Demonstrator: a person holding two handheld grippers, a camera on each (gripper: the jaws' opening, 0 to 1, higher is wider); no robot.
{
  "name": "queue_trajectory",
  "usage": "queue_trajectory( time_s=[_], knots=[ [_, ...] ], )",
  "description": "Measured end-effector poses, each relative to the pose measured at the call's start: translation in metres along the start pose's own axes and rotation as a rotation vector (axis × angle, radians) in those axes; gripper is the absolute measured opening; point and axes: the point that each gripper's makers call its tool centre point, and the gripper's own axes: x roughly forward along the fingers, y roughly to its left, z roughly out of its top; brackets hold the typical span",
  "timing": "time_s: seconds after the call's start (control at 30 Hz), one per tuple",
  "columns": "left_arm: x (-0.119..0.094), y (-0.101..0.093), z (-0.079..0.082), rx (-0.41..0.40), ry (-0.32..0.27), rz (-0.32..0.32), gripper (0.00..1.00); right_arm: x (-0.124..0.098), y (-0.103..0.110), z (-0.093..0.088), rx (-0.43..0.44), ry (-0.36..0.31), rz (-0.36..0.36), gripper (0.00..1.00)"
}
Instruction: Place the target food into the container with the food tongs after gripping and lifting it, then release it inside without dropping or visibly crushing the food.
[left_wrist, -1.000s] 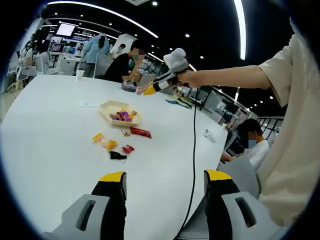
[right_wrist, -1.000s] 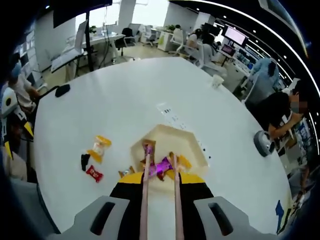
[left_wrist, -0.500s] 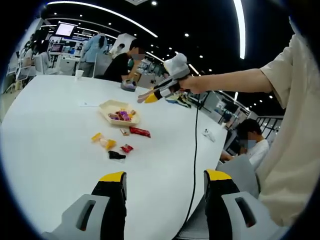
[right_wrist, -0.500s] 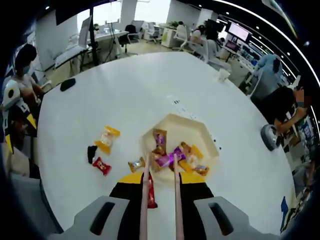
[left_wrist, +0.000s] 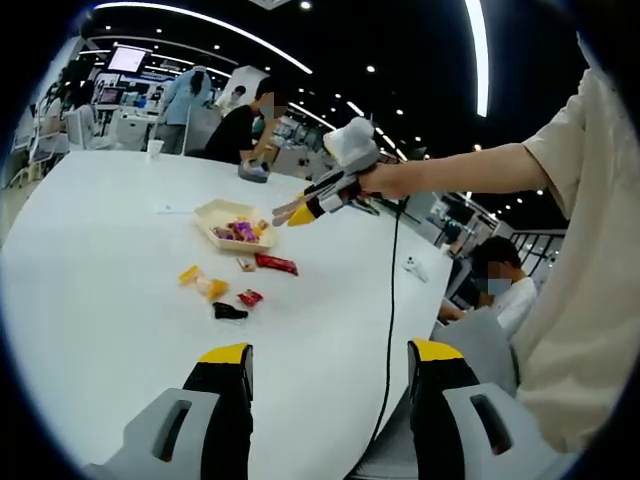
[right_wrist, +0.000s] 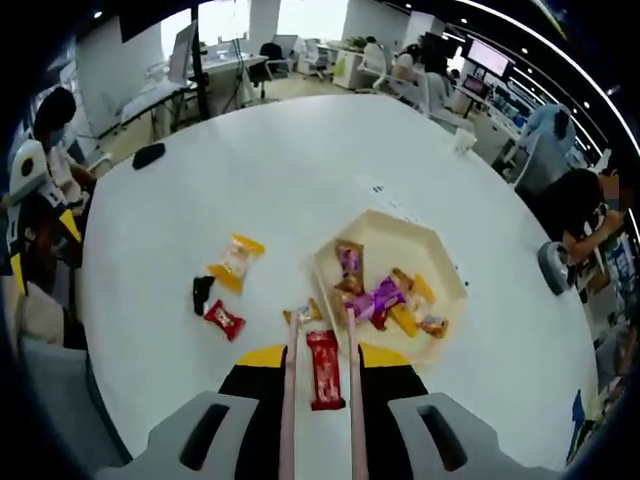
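Observation:
A cream hexagonal container (right_wrist: 400, 240) holds several wrapped snacks, among them a purple one (right_wrist: 380, 297). My right gripper (right_wrist: 325, 355) is shut on the food tongs (right_wrist: 350, 390), whose two arms stand apart with nothing between their tips. A long red packet (right_wrist: 323, 368) lies on the table under the tongs, just short of the container. In the left gripper view, the right gripper (left_wrist: 300, 213) hovers above the table beside the container (left_wrist: 212, 213), over the red packet (left_wrist: 275, 264). My left gripper (left_wrist: 330, 352) is open and holds nothing, far back from the snacks.
Loose on the white table (right_wrist: 250, 170) are a small wrapped candy (right_wrist: 305, 315), a yellow packet (right_wrist: 233, 263), a black piece (right_wrist: 202, 292) and a small red packet (right_wrist: 226, 320). A cable (left_wrist: 390, 300) runs down from the right gripper. People sit around the table's far edges.
The right gripper has drawn back from above the container, so the tong tips now sit over the long red packet. The left gripper has stayed put and open.

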Motion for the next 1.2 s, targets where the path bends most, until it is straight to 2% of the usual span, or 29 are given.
queue_trajectory(
  time_s=[0.53, 1.2],
  knots=[
    [0.000, 0.000, -0.005, -0.011, 0.006, 0.005, 0.61, 0.008, 0.012, -0.021, 0.025, 0.034, 0.024, 0.25],
    [0.002, -0.001, -0.008, -0.014, 0.015, 0.000, 0.61, 0.030, 0.063, -0.010, 0.006, 0.016, 0.122, 0.25]
  ],
)
